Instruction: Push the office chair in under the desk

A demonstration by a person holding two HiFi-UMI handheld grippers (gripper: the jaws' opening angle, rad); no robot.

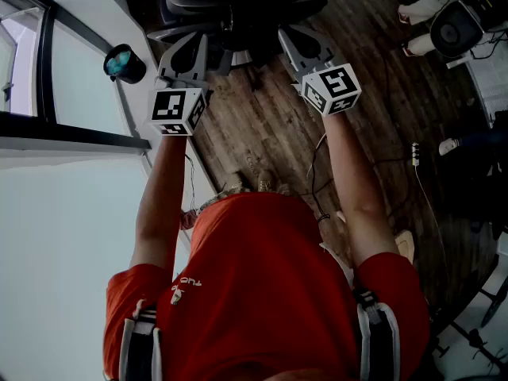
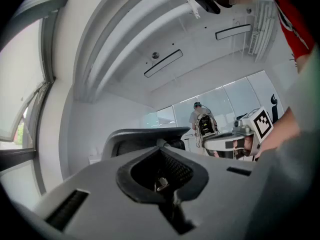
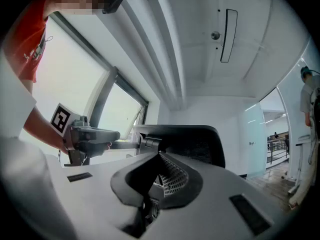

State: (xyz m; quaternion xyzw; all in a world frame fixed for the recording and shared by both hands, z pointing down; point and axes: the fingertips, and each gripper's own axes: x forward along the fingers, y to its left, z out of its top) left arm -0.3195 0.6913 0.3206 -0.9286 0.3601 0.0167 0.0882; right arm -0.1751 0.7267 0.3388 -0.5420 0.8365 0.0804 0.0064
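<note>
While the black mesh-backed office chair (image 1: 230,6) stands on the dark wood-plank floor (image 1: 262,133) directly ahead of the person, no worktop can be picked out for certain; the white surface (image 1: 71,236) left of the chair may belong to it. Left tool (image 1: 193,44) and right tool (image 1: 290,40) are both fully closed and empty, tips at the chair's backrest, one toward each side; contact cannot be confirmed.

Likely faults: the narrow closed tips may slide off the curved back frame or press into the mesh, and uneven force from the two sides would probably swivel the seat rather than roll it.

Left of the chair sits a round teal-faced black object (image 1: 125,62), close to the likely path. Behind the chair, thin dark cables (image 1: 311,173) and a white power strip (image 1: 414,154) lie near the person's feet. Right of the chair stands a round black device on a white base (image 1: 455,27). Beyond the chair a second person (image 2: 200,119) stands well apart.
</note>
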